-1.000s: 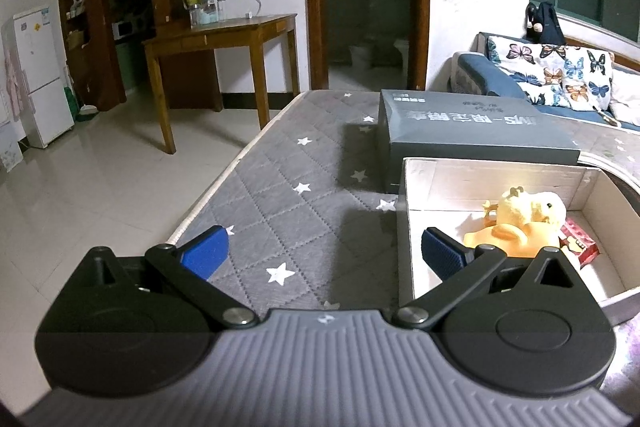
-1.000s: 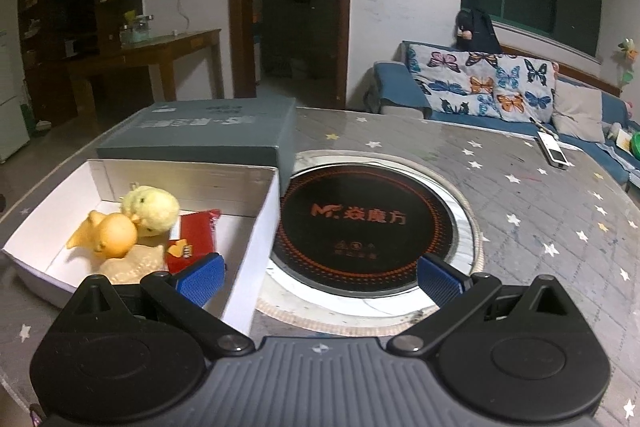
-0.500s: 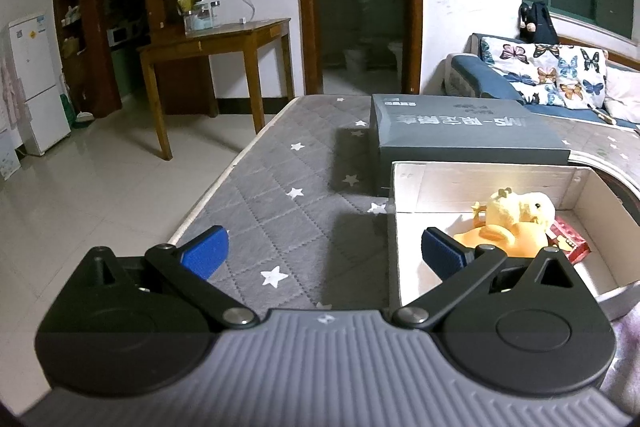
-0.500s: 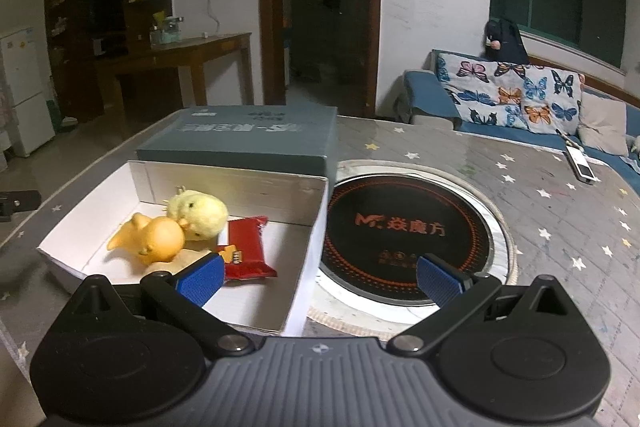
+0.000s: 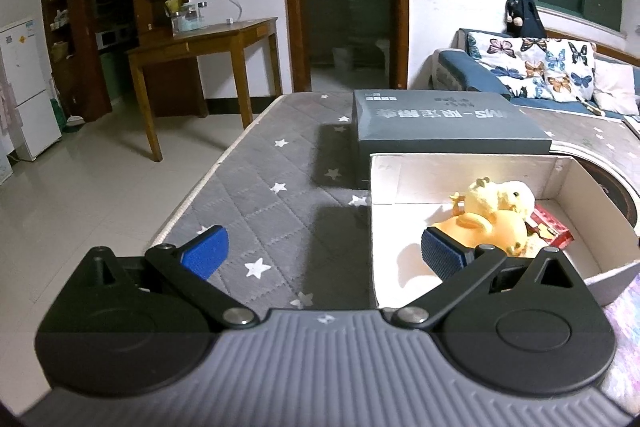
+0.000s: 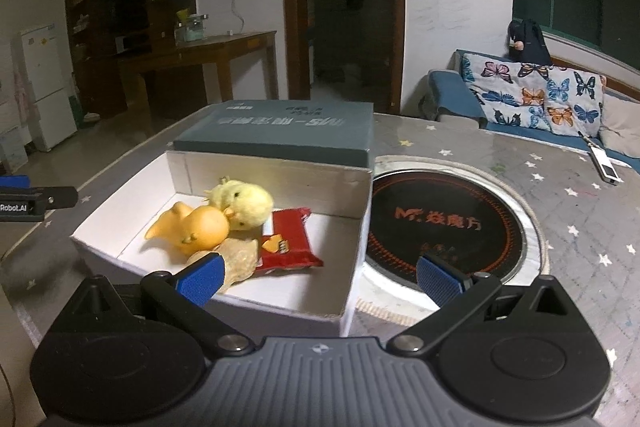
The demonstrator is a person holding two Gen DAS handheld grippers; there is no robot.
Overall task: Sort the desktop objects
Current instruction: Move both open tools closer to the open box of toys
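white box (image 6: 352, 267), plush chick (image 6: 244, 203), red packet (image 6: 290, 243)

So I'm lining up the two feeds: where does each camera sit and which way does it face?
Left wrist: on the left hand-held gripper, looking across the grey starred table; white box at right; own open blue-padded fingers show.
Right wrist: on the right hand-held gripper, facing the white box and round cooktop; own open fingers show.
Shared: white box, yellow chick, dark lid.
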